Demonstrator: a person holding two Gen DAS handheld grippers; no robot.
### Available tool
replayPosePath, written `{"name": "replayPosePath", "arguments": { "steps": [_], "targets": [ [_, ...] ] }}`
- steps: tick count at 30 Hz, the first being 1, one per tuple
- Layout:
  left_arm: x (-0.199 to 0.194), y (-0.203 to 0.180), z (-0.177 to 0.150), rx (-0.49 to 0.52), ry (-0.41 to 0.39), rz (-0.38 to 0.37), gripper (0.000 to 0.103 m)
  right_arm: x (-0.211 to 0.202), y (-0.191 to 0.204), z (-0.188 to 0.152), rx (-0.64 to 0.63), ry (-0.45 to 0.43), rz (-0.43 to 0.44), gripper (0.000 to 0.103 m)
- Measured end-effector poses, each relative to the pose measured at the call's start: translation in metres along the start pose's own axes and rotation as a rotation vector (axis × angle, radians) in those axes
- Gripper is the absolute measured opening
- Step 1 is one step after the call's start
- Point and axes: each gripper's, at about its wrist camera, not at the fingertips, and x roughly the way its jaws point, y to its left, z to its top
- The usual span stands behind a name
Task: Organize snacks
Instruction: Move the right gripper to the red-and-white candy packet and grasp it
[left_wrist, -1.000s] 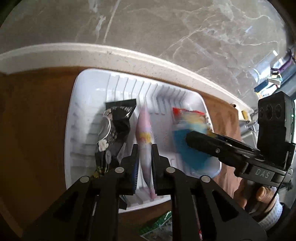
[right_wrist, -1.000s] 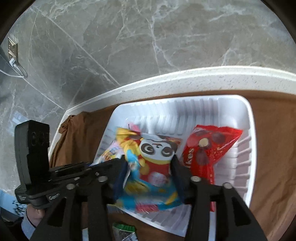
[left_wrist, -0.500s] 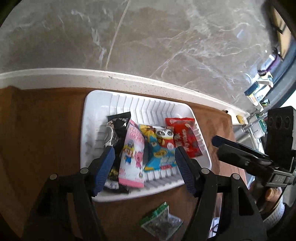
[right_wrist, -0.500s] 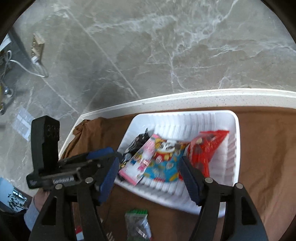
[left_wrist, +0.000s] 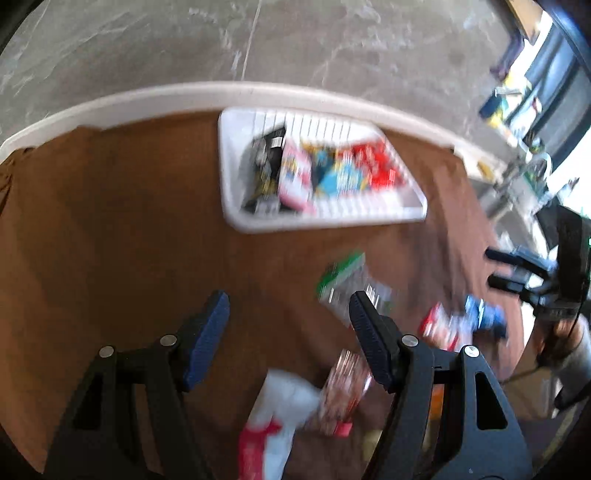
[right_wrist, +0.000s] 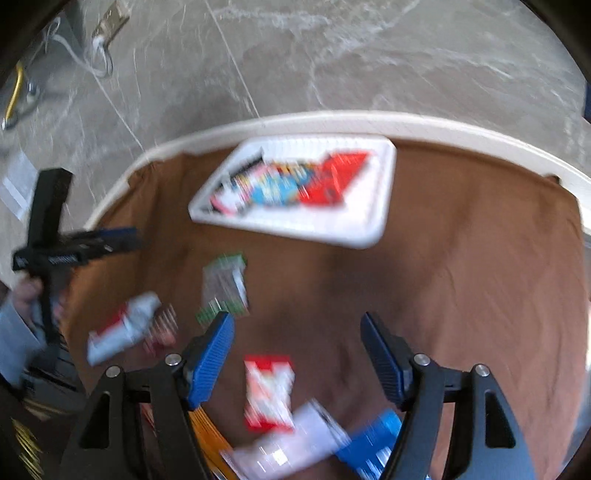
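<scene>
A white tray (left_wrist: 325, 218) sits at the far side of the brown cloth and holds a black, a pink, a blue and a red snack packet side by side; it also shows in the right wrist view (right_wrist: 380, 218). My left gripper (left_wrist: 288, 317) is open and empty, well back from the tray. My right gripper (right_wrist: 297, 339) is open and empty too. Loose packets lie on the cloth near me: a green-topped one (left_wrist: 347, 284) (right_wrist: 225, 288), a red and white one (right_wrist: 267, 393), a white and red one (left_wrist: 273, 413) (right_wrist: 122, 332) and a blue one (right_wrist: 373, 443). Both views are blurred.
The brown cloth (left_wrist: 129, 229) covers a table with a white rim (left_wrist: 147, 99), and a grey marble floor lies beyond. Cluttered furniture stands at the far right of the left wrist view (left_wrist: 524, 110). Cables lie on the floor at top left of the right wrist view (right_wrist: 92, 55).
Both grippers let go of their packets in the tray, opened, and pulled back toward me. The tray now looks smaller and farther, and the loose packets on the cloth came into view.
</scene>
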Motion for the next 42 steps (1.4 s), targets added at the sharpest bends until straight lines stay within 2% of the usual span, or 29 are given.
{"name": "replayPosePath", "arguments": {
  "steps": [3, 6, 13, 18, 22, 25, 31, 35, 39, 41, 42],
  "targets": [
    [-0.009, 0.000, -0.033, 0.040, 0.051, 0.048, 0.066, -0.008, -0.014, -0.031, 0.011, 0.041, -0.018, 0.074],
    [-0.014, 0.000, -0.062, 0.061, 0.098, 0.062, 0.066, -0.014, -0.024, -0.055, -0.017, 0.075, -0.054, 0.074],
    [-0.013, 0.001, -0.103, 0.069, 0.159, 0.098, 0.066, -0.014, -0.038, -0.090, -0.088, 0.153, -0.146, 0.074],
    [-0.009, 0.001, -0.117, 0.051, 0.190, 0.131, 0.066, -0.021, -0.031, -0.089, -0.088, 0.125, -0.113, 0.074],
    [-0.002, 0.000, -0.122, 0.044, 0.207, 0.139, 0.066, -0.021, -0.007, -0.081, -0.081, 0.099, -0.014, 0.074],
    [0.003, 0.001, -0.127, 0.038, 0.218, 0.148, 0.066, -0.008, 0.014, -0.077, -0.091, 0.095, 0.016, 0.075],
    [0.015, 0.003, -0.131, 0.036, 0.236, 0.156, 0.066, 0.030, 0.032, -0.064, -0.098, 0.115, 0.016, 0.074],
    [0.020, 0.005, -0.130, 0.039, 0.230, 0.163, 0.066, 0.055, 0.040, -0.060, -0.126, 0.163, -0.011, 0.064],
    [0.022, 0.004, -0.129, 0.060, 0.226, 0.175, 0.067, 0.064, 0.054, -0.058, -0.198, 0.163, -0.077, 0.058],
    [0.024, -0.001, -0.130, 0.088, 0.229, 0.184, 0.070, 0.065, 0.058, -0.059, -0.231, 0.162, -0.107, 0.043],
    [0.026, -0.005, -0.132, 0.111, 0.230, 0.192, 0.073, 0.065, 0.060, -0.060, -0.251, 0.159, -0.121, 0.040]
  ]
}}
